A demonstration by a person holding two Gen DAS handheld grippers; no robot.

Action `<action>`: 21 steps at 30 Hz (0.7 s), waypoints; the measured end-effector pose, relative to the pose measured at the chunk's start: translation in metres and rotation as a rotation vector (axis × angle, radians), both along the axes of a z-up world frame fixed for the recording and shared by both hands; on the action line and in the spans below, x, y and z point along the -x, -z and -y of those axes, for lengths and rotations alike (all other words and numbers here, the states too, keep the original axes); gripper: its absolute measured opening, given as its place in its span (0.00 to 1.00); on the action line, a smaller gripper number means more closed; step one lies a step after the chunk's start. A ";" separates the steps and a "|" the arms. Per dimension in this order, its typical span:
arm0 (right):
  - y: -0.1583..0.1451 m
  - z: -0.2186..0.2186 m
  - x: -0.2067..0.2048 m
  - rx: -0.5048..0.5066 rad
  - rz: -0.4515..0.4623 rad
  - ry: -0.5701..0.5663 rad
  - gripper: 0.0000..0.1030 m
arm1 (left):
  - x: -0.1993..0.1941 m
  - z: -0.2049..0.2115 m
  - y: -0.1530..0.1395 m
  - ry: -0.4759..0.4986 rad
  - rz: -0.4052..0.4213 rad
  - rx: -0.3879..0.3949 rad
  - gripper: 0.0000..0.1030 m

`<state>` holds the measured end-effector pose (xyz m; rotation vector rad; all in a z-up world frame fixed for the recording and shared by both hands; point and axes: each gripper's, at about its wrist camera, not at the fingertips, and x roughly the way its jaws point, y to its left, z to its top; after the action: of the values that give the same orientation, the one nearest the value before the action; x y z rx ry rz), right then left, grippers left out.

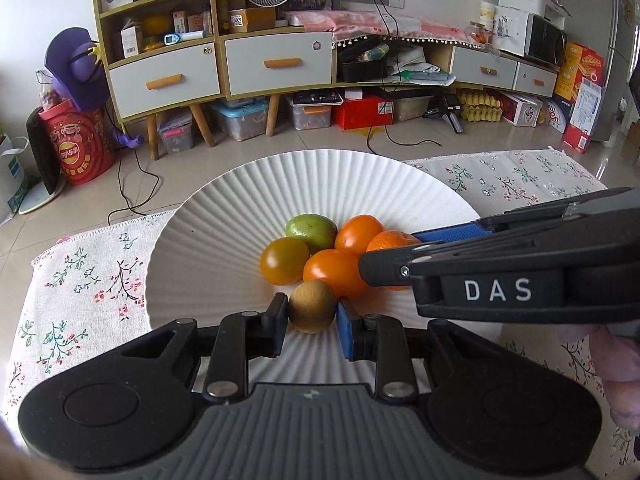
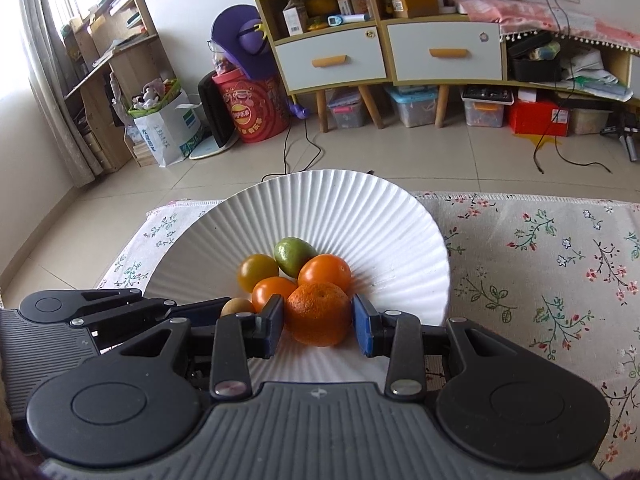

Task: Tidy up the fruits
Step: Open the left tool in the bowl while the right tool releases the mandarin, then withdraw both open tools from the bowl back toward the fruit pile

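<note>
A white ribbed plate (image 1: 320, 184) holds a green fruit (image 1: 311, 230), a yellow-orange tomato (image 1: 284, 260) and two orange tomatoes (image 1: 334, 270). My left gripper (image 1: 312, 320) is shut on a small brown round fruit (image 1: 312, 306), low over the plate's near side and against the pile. My right gripper (image 1: 390, 250) reaches in from the right, shut on a rough-skinned mandarin (image 1: 390, 242). In the right wrist view the mandarin (image 2: 318, 312) sits between the blue pads of the right gripper (image 2: 319, 324), at the near side of the plate (image 2: 340, 208). The left gripper (image 2: 224, 310) with the brown fruit (image 2: 236, 306) is just left of it.
A floral tablecloth (image 2: 540, 280) covers the table around the plate, with its far edge (image 2: 520, 196) just behind. Beyond lie a tiled floor (image 2: 400, 152), cables and a shelf cabinet (image 1: 220, 60). The two grippers stand close together over the plate.
</note>
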<state>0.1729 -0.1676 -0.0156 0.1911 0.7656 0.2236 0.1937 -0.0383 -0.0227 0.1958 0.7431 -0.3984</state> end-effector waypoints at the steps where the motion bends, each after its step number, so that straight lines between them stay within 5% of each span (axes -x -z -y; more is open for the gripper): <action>1: 0.000 0.000 0.000 -0.001 0.000 -0.001 0.35 | 0.000 0.000 0.000 -0.001 0.001 0.001 0.24; 6: -0.003 0.000 0.002 0.000 0.000 -0.002 0.36 | 0.004 0.002 -0.002 0.002 0.005 -0.010 0.33; 10: -0.012 0.000 0.008 0.008 0.013 0.002 0.49 | 0.010 0.000 -0.006 -0.004 0.009 -0.019 0.54; 21: -0.031 0.011 0.028 -0.003 0.032 0.047 0.67 | 0.034 -0.016 -0.019 -0.038 0.002 -0.004 0.79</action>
<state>0.1447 -0.1787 0.0157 0.2074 0.7281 0.1829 0.1594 -0.0223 -0.0033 0.1851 0.7449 -0.3606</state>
